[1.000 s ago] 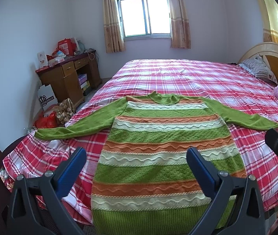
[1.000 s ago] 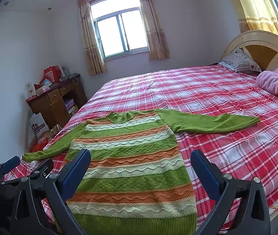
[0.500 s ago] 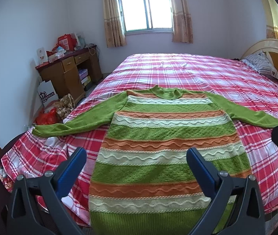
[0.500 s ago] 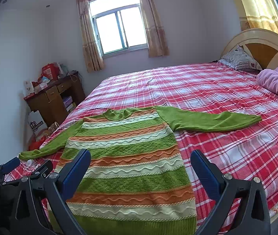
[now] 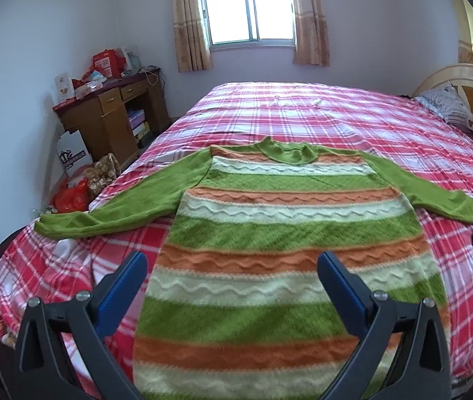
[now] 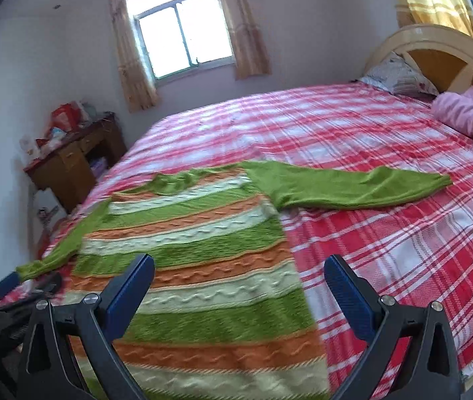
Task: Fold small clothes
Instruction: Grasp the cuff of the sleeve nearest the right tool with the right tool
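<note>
Nearest, the left gripper (image 5: 229, 281) hovers over the sweater's hem, its blue fingers (image 5: 123, 288) spread wide apart and holding nothing. The right gripper (image 6: 239, 283) hangs beside it, fingers likewise apart, above the sweater's right edge. The striped green, orange and cream sweater (image 5: 289, 233) lies flat on the plaid bed (image 5: 303, 110), both sleeves stretched outward. Beyond stand a cluttered wooden table (image 5: 109, 113) and a curtained window (image 5: 248, 3).

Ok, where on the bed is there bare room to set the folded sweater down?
Bare plaid bedspread lies beyond the sweater collar toward the window, and between its right sleeve and the near edge. The pillow and pink blanket crowd the headboard end. Both grippers hover open over the hem.
</note>
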### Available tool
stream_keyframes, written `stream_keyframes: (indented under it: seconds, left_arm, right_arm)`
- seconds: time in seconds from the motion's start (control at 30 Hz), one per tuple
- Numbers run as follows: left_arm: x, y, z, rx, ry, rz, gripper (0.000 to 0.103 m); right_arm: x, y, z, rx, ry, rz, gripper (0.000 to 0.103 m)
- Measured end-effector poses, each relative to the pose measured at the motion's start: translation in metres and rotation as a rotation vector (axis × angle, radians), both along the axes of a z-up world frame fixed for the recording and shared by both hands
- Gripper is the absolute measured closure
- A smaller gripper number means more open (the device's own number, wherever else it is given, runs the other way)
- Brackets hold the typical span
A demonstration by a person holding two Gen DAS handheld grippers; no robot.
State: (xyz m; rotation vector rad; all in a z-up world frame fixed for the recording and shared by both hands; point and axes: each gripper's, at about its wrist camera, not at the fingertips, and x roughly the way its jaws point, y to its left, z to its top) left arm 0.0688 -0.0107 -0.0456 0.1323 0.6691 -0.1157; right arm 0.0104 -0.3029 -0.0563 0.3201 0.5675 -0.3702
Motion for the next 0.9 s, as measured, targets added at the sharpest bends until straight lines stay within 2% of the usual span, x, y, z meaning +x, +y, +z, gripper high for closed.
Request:
stream_keyframes:
  seconds: [0.17, 0.33, 0.4, 0.5, 0.57, 0.63, 0.73, 0.8, 0.9]
  left_arm:
    - [0.044, 0.007, -0.013, -0.01, -0.013, 0.048, 0.0]
    - [0.089, 0.012, -0.035, -0.025, 0.065, 0.135, 0.0]
    - [0.102, 0.013, -0.047, -0.015, 0.086, 0.164, 0.0]
    - [0.116, 0.013, -0.064, 0.02, 0.11, 0.209, 0.0]
    - [0.122, 0.012, -0.075, 0.034, 0.118, 0.227, 0.0]
    - [0.125, 0.011, -0.084, 0.046, 0.123, 0.235, 0.0]
    - [0.126, 0.013, -0.094, 0.036, 0.126, 0.249, 0.0]
    - [0.121, 0.016, -0.094, -0.004, 0.106, 0.257, 0.0]
    - [0.117, 0.017, -0.095, -0.02, 0.103, 0.252, 0.0]
  right_arm:
    - [0.015, -0.06, -0.015, 0.058, 0.054, -0.064, 0.001]
    - [0.009, -0.162, -0.021, 0.159, 0.03, -0.237, 0.001]
    - [-0.005, -0.216, -0.026, 0.23, -0.013, -0.357, 0.002]
    - [-0.025, -0.283, -0.04, 0.314, -0.072, -0.487, 0.014]
    - [-0.033, -0.321, -0.053, 0.351, -0.06, -0.56, 0.031]
    - [-0.036, -0.349, -0.067, 0.394, -0.039, -0.606, 0.041]
    - [-0.037, -0.381, -0.086, 0.458, -0.062, -0.643, 0.044]
    - [-0.035, -0.389, -0.086, 0.438, -0.101, -0.642, 0.044]
    - [-0.016, -0.39, -0.086, 0.431, -0.076, -0.595, 0.044]
